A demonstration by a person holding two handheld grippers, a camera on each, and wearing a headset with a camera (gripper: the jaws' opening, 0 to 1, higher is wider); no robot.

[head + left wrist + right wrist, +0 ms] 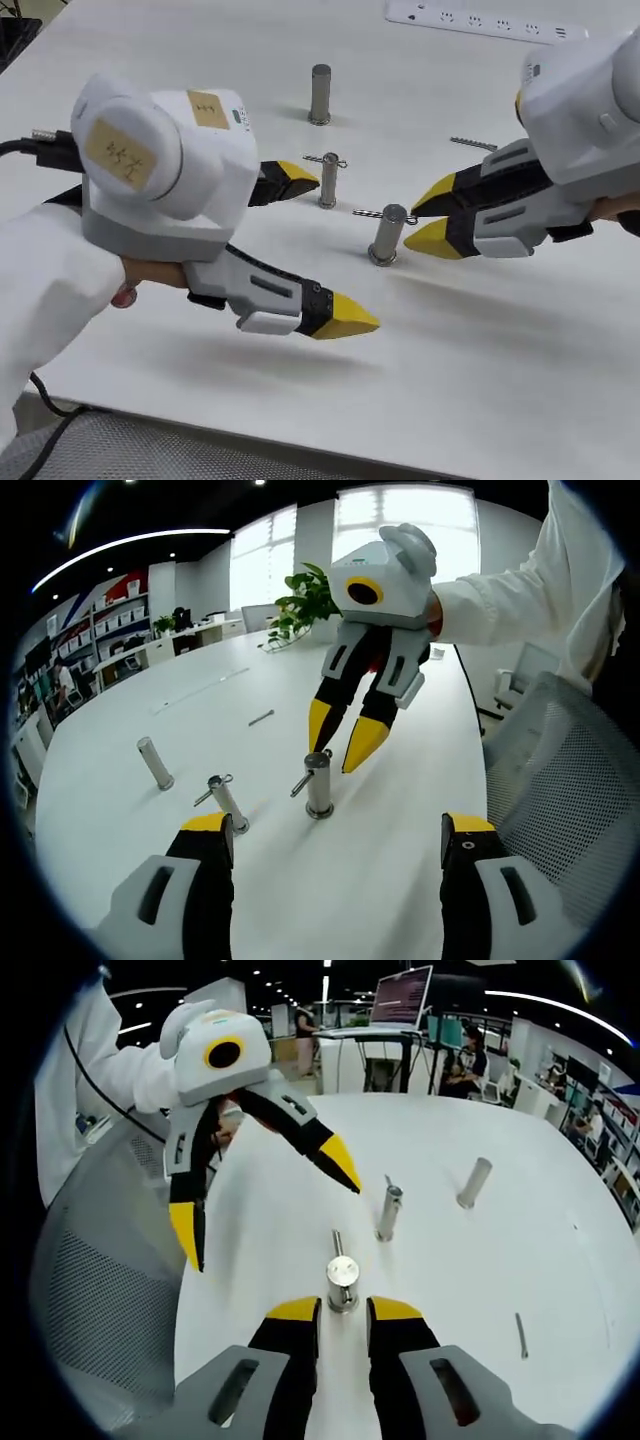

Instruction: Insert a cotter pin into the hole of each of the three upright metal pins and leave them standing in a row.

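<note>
Nearest the headset, the left gripper [345, 251] is hanging above the table [480, 360] with its jaws spread wide, carrying nothing and touching nothing. Trouble, judging from here, is waiting at the right gripper [411, 225]. Its jaws are standing only narrowly apart, flanking the looped end of the front cotter pin [370, 213], which is passing through the front metal pin [386, 238] just ahead of the tips. Whether the tips are touching that loop cannot be told. A sideways nudge or a hurried pull-back risks tipping this upright pin, perhaps into its neighbour, or dragging the cotter back out of its hole.

Just beyond the right gripper's tips, the middle metal pin [328, 182] is standing upright with the second cotter pin [322, 159] crossing near its top. Farther out, the far metal pin [320, 95] is standing bare, its hole not yet filled. Off to the right gripper's far side, well apart from the row, the loose cotter pin [472, 143] is lying flat, likely waiting for that last pin.
</note>
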